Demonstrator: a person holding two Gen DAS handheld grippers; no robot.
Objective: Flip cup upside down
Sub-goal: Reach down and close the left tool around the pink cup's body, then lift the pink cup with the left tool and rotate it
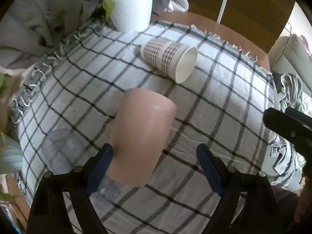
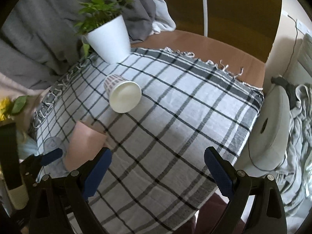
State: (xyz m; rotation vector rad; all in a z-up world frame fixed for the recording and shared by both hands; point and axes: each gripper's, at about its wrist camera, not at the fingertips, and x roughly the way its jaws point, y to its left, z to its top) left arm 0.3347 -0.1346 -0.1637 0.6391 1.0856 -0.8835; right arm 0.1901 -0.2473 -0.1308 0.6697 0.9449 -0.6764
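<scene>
A pink cup (image 1: 140, 134) stands upside down on the checked cloth (image 1: 214, 101), closed base up. My left gripper (image 1: 156, 163) is open around it: the left finger touches its side, the right finger stands apart. The cup also shows in the right wrist view (image 2: 83, 146), beside the left gripper's blue pad (image 2: 51, 157). A patterned paper cup (image 1: 169, 58) lies on its side farther back, mouth toward the right; it also shows in the right wrist view (image 2: 122, 93). My right gripper (image 2: 158, 167) is open and empty above the cloth.
A white plant pot (image 1: 130, 3) stands at the cloth's far edge. A clear plastic cup (image 1: 60, 150) lies left of the pink cup. Grey fabric lies behind and left. A white round device (image 2: 273, 132) and rumpled cloth sit off the table's right edge.
</scene>
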